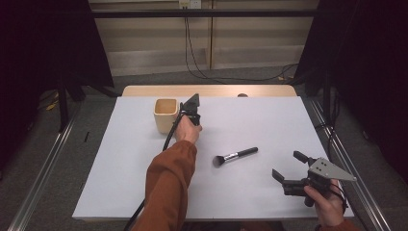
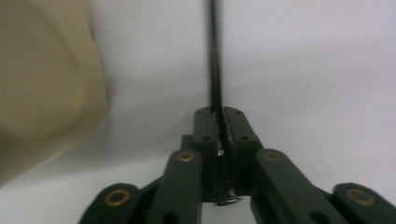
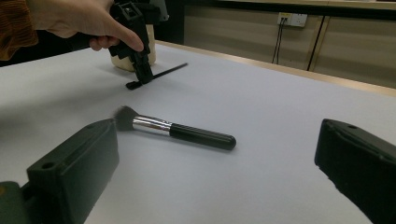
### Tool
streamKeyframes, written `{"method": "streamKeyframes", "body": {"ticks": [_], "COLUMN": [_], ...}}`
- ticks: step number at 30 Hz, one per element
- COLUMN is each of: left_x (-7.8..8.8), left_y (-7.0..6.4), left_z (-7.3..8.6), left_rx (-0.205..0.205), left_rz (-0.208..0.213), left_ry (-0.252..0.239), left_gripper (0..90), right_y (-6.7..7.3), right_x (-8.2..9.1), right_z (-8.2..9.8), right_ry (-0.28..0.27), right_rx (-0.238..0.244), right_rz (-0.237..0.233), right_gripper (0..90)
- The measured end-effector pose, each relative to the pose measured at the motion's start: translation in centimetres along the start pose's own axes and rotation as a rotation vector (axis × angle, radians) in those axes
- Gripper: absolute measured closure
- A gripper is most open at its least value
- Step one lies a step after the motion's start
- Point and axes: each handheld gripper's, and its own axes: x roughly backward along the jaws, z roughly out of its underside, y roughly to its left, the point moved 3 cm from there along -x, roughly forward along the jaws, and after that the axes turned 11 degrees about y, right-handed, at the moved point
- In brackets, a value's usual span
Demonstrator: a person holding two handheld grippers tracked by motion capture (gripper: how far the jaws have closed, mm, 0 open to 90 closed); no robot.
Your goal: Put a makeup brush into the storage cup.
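On the white table (image 1: 125, 183) the left gripper (image 3: 140, 74) points down beside a cream cup (image 1: 165, 114), and its jaws are clenched on a thin black tool (image 3: 168, 71). In the left gripper view the two black jaws meet around this slim dark stem (image 2: 215, 70), which runs straight away from them across the white surface, with the cup's rounded side (image 2: 42, 88) just to the left. The right gripper view shows the same tool lying low over the table: one small flat end sticks out just past the closed jaws, and the long thin end stretches away toward the far edge, near the cup's foot. The person's left hand (image 1: 186, 130), in a rust-orange sleeve (image 1: 168, 183), wraps the gripper body. Nearer the middle of the table lies a makeup brush (image 1: 235, 156) with a black handle, a silver ferrule and dark bristles, apart from both grippers. The right gripper (image 1: 288, 166) is held low over the table's near right corner, its jaws released and spread wide with nothing between them; the brush (image 3: 180, 132) lies on the table beyond its jaws.
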Motion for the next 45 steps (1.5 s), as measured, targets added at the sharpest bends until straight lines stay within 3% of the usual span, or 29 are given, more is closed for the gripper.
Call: {"method": "streamKeyframes", "body": {"ticks": [7,15,16,18,25,28,32,38,45], "left_x": [0.0,0.0,0.1,0.1,1.2,2.0,2.6,3.4,3.8], "left_y": [0.0,0.1,0.2,0.2,0.1,0.2,0.4,1.2,1.9], "left_z": [0.0,0.4,0.5,0.5,0.7,1.1,1.4,2.2,2.8], "left_rx": [-0.034,-0.071,-0.084,-0.089,-0.107,-0.149,-0.166,-0.203,-0.219], "left_rz": [-0.013,0.006,0.034,0.038,0.075,0.095,0.123,0.164,0.187], "left_ry": [-0.001,-0.026,-0.027,-0.029,-0.093,-0.132,-0.17,-0.231,-0.279], "left_gripper": [85.7,85.9,85.9,85.9,85.8,85.8,85.8,85.8,85.8], "right_y": [0.0,-0.1,0.0,0.0,-0.1,-0.1,-0.1,-0.1,-0.1], "right_x": [0.0,0.0,0.0,0.0,0.0,-0.1,-0.1,-0.1,-0.2], "right_z": [0.0,0.1,0.0,0.0,0.1,0.1,0.1,0.1,0.1], "right_ry": [0.002,0.003,0.003,0.003,0.004,0.004,0.005,0.006,0.008], "right_rx": [-0.001,-0.002,-0.001,-0.001,-0.004,-0.004,-0.005,-0.008,-0.006], "right_rz": [0.0,0.002,0.002,0.002,0.005,0.004,0.006,0.01,0.01], "right_gripper": [0.0,0.0,0.0,0.0,0.0,0.0,0.0,0.0,0.0]}}
